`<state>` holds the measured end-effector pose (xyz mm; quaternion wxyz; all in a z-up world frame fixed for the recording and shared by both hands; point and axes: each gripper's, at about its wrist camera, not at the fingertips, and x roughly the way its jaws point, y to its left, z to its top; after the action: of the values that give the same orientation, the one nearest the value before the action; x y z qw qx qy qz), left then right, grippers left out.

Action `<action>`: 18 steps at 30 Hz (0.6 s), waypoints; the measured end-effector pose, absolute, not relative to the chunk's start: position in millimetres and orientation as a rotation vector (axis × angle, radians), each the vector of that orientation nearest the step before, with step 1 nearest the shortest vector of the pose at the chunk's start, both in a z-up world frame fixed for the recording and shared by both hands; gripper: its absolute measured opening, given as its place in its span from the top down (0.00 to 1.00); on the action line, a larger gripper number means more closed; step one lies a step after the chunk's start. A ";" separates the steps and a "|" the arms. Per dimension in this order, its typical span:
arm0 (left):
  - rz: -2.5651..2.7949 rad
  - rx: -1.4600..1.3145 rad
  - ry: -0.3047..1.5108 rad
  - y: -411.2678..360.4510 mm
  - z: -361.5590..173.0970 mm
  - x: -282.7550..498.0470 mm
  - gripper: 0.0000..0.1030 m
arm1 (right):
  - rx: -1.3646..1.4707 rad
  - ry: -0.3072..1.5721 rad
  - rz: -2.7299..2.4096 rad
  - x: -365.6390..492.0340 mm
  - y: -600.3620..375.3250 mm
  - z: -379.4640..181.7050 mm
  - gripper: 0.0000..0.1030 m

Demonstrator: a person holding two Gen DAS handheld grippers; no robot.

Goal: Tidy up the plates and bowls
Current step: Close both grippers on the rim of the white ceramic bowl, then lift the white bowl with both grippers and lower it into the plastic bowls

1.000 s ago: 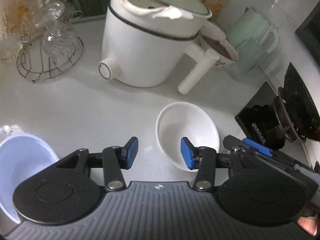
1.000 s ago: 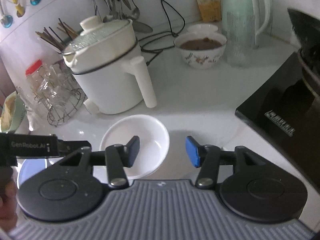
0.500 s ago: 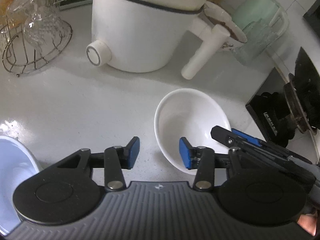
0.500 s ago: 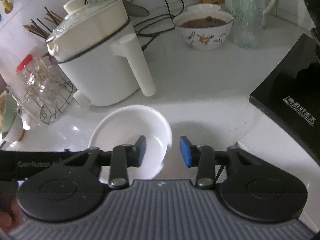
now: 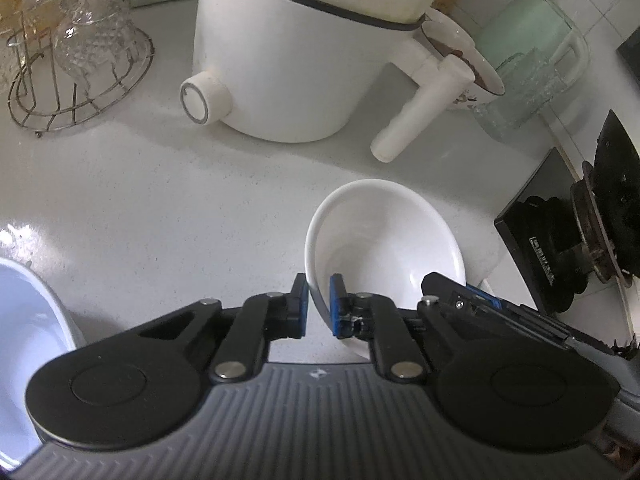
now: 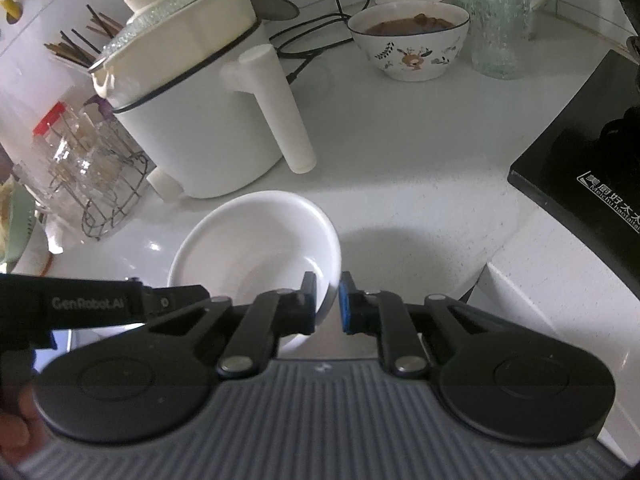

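A plain white bowl (image 5: 384, 236) sits on the white counter, seen in both wrist views (image 6: 256, 244). My left gripper (image 5: 319, 306) is shut on the bowl's left rim, one pad inside and one outside. My right gripper (image 6: 327, 304) is shut on the bowl's right rim in the same way. The right gripper also shows at the bowl's far side in the left wrist view (image 5: 460, 296). A pale blue bowl (image 5: 28, 344) stands at the left edge of the left wrist view.
A white electric pot (image 6: 192, 92) with a long handle stands behind the bowl. A wire rack of glasses (image 5: 76, 60) is at the left. A patterned bowl of brown food (image 6: 408, 40), a green kettle (image 6: 496, 8) and a black stove (image 6: 588, 152) are at the right.
Both grippers have moved in on the white bowl and closed on opposite sides of its rim. The bowl looks slightly tilted and nearer.
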<state>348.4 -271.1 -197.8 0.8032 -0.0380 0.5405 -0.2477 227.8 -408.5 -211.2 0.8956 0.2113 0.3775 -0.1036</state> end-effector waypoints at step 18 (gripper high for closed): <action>-0.569 -0.082 1.175 -252.1 -140.6 336.5 0.87 | 0.483 0.785 -0.196 214.4 -399.8 -167.2 0.87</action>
<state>336.5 -252.1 -140.6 0.7937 -0.0383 0.5464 -0.2647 214.4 -399.8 -167.2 0.8912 0.2325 0.3780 -0.0942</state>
